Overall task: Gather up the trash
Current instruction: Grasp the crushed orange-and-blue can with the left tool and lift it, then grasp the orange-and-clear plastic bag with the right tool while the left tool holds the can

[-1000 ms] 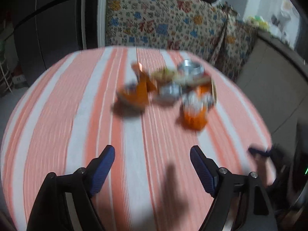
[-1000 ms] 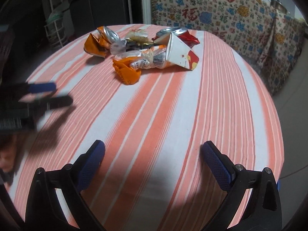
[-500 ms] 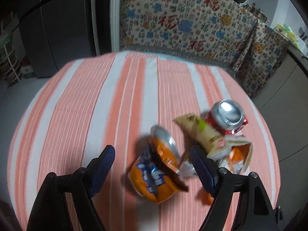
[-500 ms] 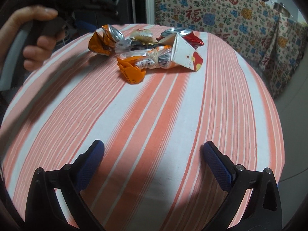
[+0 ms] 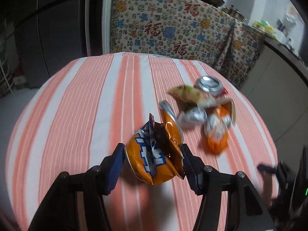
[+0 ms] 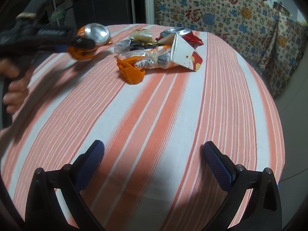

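Observation:
My left gripper [image 5: 153, 162] is shut on a crushed orange can [image 5: 154, 154], its blue pads pressing both sides; the can is off the cloth. It also shows in the right wrist view [image 6: 90, 40], held by the left gripper [image 6: 77, 44] at the far left. The trash pile [image 6: 157, 55] lies on the striped table: an orange wrapper [image 6: 131, 72], a white paper carton [image 6: 184, 55], a red can [image 6: 179, 33], a beige wrapper [image 6: 141, 34]. My right gripper [image 6: 154, 165] is open and empty above the near table.
The round table has an orange-and-white striped cloth [image 6: 163, 115]. A patterned cloth [image 5: 173, 28] covers furniture behind it. A dark cabinet [image 5: 48, 19] stands at the back left. The table's right edge drops to a grey floor [image 6: 292, 125].
My left gripper moved in over the pile, closed on the orange can and lifted it away from the other trash. The right gripper has stayed put.

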Available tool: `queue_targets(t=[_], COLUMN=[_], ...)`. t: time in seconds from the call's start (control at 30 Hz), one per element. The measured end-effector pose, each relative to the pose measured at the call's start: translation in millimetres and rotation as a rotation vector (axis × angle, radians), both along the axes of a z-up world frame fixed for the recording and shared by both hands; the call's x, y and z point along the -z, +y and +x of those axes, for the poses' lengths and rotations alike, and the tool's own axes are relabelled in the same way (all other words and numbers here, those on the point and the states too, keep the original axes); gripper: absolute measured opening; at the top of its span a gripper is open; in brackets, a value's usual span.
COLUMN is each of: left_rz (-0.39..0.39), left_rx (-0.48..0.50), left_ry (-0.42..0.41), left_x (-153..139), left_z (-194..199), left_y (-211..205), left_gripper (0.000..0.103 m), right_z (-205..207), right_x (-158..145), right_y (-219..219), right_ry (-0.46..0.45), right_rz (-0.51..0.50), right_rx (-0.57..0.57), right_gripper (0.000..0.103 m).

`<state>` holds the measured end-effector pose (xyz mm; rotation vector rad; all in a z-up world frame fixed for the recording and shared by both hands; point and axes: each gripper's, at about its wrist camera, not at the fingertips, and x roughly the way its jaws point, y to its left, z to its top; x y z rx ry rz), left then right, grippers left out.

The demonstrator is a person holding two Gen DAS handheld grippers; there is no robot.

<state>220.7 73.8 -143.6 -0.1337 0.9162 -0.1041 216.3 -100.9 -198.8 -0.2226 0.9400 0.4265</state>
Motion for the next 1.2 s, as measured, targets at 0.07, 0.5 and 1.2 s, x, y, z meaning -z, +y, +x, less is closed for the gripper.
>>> queue_targets(t=[0.07,0.5,1.2], left_rz=[0.041,0.142,0.139], left_rx=[0.009,-0.033,-0.030], left_ry=[-0.009,0.032,0.030], left_x=[1.4,41.2,41.7], left_z=[-22.9,-41.0,-42.1], left_y=[-0.7,-2.1,0.5], left_gripper=[0.059,0.081,0.085], right_z=[0.0,0.3,19.8], right_x=[0.0,0.7,-4.4], right_y=[0.0,-2.0,-21.4], right_ry=[0.000,0.001,0.065], right_rz=[0.000,0.000,0.146], right_rx=[0.000,0.005,0.119], right_gripper=[0.102,0.102,0.103])
